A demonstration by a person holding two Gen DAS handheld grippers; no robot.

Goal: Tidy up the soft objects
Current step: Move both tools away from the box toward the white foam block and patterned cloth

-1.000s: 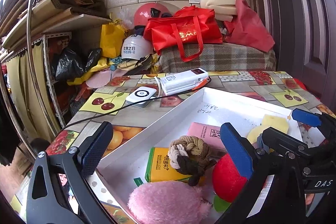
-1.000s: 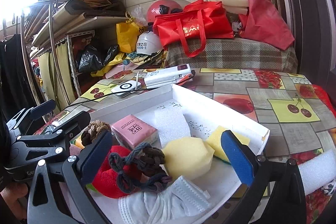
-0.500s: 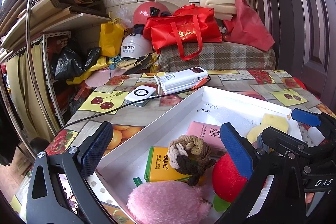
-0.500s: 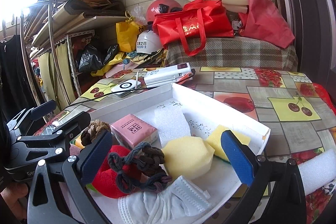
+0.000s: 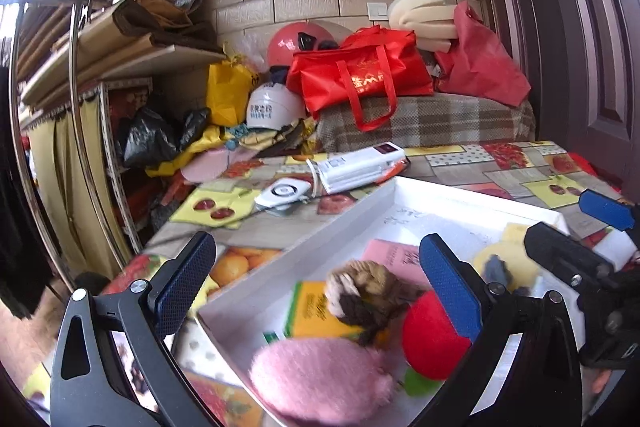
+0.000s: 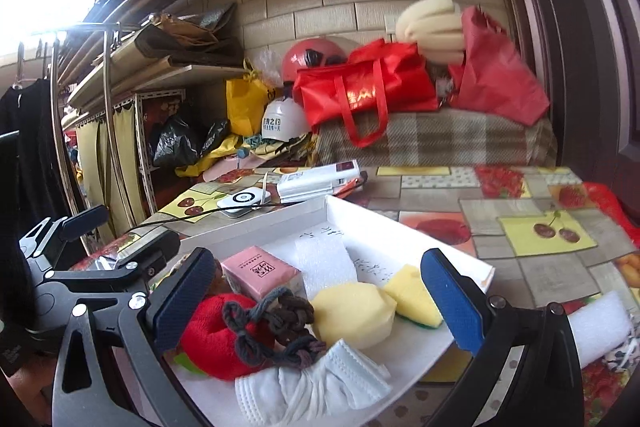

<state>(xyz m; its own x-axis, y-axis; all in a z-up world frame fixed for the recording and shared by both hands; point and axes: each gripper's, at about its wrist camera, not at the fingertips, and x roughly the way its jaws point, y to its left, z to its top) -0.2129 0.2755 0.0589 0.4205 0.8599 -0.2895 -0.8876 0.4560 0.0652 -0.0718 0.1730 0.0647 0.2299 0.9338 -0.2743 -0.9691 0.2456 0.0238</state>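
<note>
I held both grippers, left (image 5: 316,291) and right (image 6: 320,301), with fingers spread wide and empty above the white tray (image 6: 404,227) on the tabletop, where the soft objects lay gathered for sorting.

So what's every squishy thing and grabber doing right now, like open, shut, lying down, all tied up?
Left gripper: open, holding nothing.
Right gripper: open, holding nothing.
White tray: lidless, holds most soft things.
Red plush: lying in tray.
Grey rope: knotted, draped on red plush.
Brown braided rope: knotted, on yellow box.
Face mask: crumpled, at tray edge.
Pink fluffy thing: lying in tray corner.
White foam strip: outside tray, on table.
</note>
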